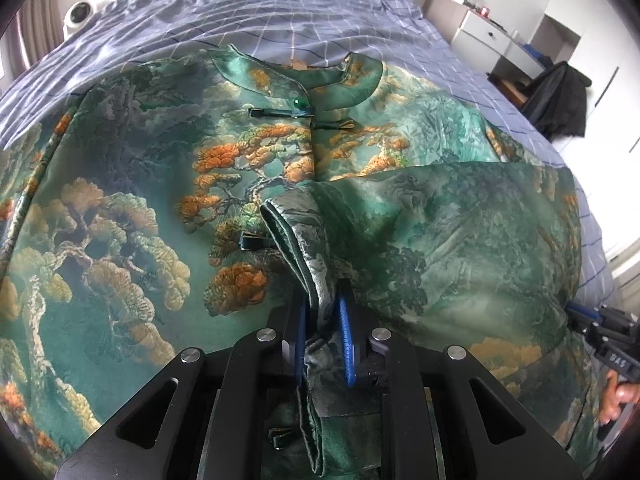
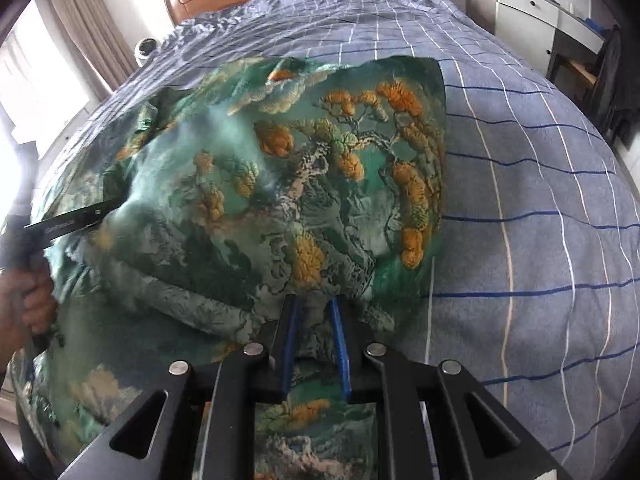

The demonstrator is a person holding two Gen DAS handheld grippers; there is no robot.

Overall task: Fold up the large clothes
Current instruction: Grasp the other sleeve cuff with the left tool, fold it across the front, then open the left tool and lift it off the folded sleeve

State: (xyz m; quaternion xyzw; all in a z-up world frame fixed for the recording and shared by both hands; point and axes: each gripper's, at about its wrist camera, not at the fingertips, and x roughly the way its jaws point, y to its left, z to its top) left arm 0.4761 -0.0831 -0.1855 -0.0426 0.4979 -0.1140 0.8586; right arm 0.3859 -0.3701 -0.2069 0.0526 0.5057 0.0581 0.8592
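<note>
Bed (image 2: 540, 184), blue checked cover, wooden headboard at the far end. Fills most of both views.

Robe (image 1: 132, 216): green brocade with pine and cloud print, spread front-up across the cover, collar (image 1: 296, 76) toward the headboard. One frog clasp with a green bead (image 1: 299, 102) sits just below the collar. Front placket runs down the middle.

Right side panel or sleeve (image 1: 460, 232) is already laid over toward the middle; its folded edge shows as a straight line across the chest. In the right wrist view the outer edge of the cloth ends in a clean vertical line against bare cover.

Left gripper (image 1: 324, 332): blue pads narrow, pinching a bunched cuff or hem edge (image 1: 288, 232) that stands up in a ridge between them. Cloth trails down past the jaws.

Right gripper (image 2: 314, 332): pads narrow, cloth between them near the lower edge of the folded part. Grip looks firm, though the contact itself is partly hidden by fabric.

Judgement: a lengthwise fold of the right side is in hand, both tools carrying one edge. Next move calls for keeping the two grips level, drawing the edge taut, laying it flat along the placket, then letting go. Slippery satin; bunching at the left grip is the likely fault.
</note>
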